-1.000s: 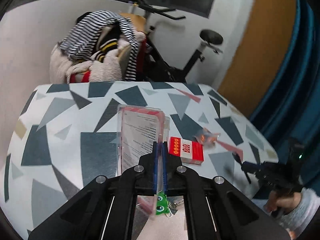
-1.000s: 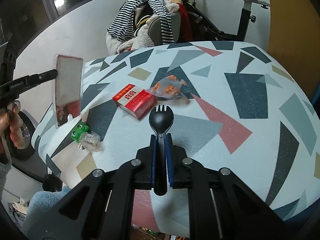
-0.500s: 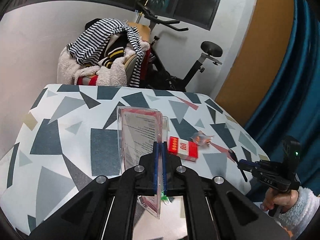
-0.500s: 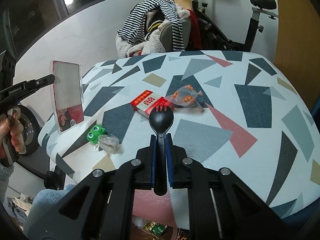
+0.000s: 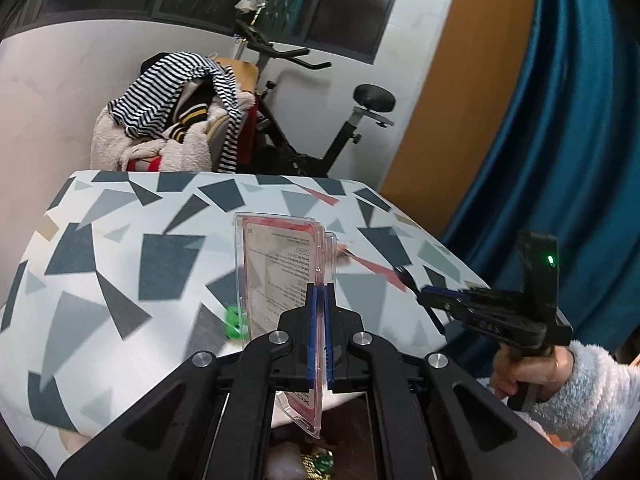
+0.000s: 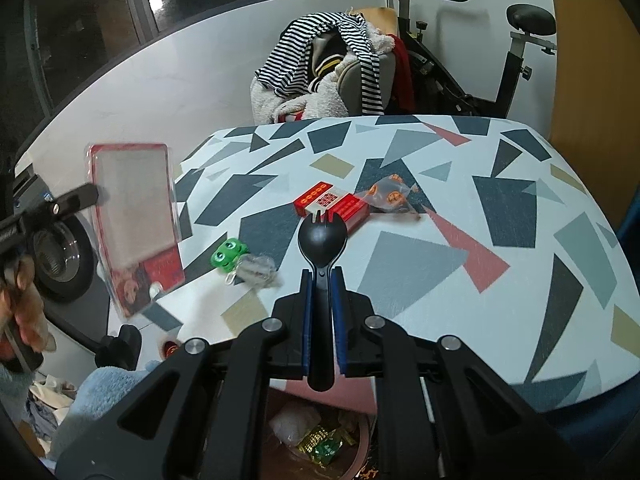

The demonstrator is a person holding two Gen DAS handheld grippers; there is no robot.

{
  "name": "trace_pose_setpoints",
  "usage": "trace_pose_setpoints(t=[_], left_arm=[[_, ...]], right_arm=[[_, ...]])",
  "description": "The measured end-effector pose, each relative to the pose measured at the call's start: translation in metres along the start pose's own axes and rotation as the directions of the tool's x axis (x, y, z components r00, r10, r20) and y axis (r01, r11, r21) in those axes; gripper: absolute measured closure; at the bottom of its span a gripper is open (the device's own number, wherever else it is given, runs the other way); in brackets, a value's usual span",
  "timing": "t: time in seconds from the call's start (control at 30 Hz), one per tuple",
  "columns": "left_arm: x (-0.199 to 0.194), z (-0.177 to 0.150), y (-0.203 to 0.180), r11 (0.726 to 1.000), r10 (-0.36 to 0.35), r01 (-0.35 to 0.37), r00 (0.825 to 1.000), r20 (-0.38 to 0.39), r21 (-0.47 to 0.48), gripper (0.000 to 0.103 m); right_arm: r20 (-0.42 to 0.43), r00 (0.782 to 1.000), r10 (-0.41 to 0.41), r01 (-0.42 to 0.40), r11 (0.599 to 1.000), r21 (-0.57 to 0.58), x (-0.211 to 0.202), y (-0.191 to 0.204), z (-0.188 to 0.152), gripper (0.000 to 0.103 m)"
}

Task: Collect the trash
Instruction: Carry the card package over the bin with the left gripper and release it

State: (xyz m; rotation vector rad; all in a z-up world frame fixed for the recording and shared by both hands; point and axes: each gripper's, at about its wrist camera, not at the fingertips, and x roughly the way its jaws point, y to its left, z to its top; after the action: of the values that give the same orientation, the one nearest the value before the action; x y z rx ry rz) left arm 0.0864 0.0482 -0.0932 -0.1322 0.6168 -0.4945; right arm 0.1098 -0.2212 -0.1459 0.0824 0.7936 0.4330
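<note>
My left gripper is shut on a clear plastic blister pack with a red card inside, held upright off the table's near edge; it also shows in the right wrist view. My right gripper is shut on a black plastic spork, held above the near edge; the spork shows small in the left wrist view. On the patterned table lie a red box, an orange-printed wrapper, and a green frog toy with a clear wrapper.
A bin with wrappers sits on the floor below both grippers, also seen in the left wrist view. A chair piled with striped clothes and an exercise bike stand behind the table. Blue curtain at right.
Both grippers have pulled back and up from the table toward its near edge, each still holding its item. The bin below has come into view.
</note>
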Motion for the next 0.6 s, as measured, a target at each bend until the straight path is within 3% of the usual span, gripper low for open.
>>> trace_pose_setpoints(t=[0.3,0.6], left_arm=[[-0.009,-0.062,-0.043,0.999,-0.01,0.012,0.999,-0.044,0.03,0.099],[0.02,-0.104,-0.045,0.999,-0.03,0.032,0.989,-0.148,0.011,0.099]], right_arm=[[-0.007,1.0,0.018,-0.018,1.0,0.017,-0.018,0.004,-0.026,0.09],[-0.019,1.0,0.019,-0.018,0.999,0.038,-0.019,0.001,-0.038,0.09]])
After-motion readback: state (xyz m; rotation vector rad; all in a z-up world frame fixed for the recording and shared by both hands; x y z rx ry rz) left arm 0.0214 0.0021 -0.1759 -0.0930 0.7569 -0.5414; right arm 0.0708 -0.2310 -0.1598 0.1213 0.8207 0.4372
